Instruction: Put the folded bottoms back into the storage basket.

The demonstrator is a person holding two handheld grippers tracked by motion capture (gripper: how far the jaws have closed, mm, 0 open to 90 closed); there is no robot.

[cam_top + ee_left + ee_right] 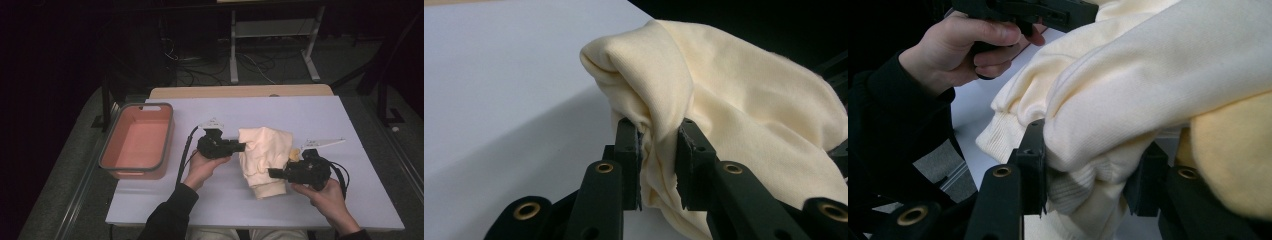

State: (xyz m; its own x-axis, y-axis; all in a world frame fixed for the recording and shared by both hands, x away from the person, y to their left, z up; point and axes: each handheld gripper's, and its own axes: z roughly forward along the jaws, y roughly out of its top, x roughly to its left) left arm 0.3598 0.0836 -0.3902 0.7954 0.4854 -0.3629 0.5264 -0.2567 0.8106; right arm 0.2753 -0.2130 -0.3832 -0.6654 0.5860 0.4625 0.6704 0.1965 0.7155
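We start with the white table (320,115), which carries a pink plastic bin (136,141) with a grey rim at its left side and, near the middle, a cream knit sweatshirt (262,157) bunched into a loose heap. The bin looks empty and sits well apart from the garment.

We hold the sweatshirt from both sides. Our left gripper (241,146) comes in from the left, and in the left gripper view (659,160) its jaws stand narrow, pinching a thin fold of the cloth between the pads. Our right gripper (272,173) meets the lower right part of the heap near the ribbed hem; in the right gripper view (1088,170) its jaws are set wider, clamped on a thick roll of fabric. A small yellow thing (295,156) shows just beside the right gripper; we cannot tell what it is.

We judge that we are mid-fold or mid-gather, with both grips secured and the garment resting on the table. The next move likely calls for lifting both hands together, keeping the thin left pinch from slipping, and carrying the cloth evenly, perhaps toward the bin.
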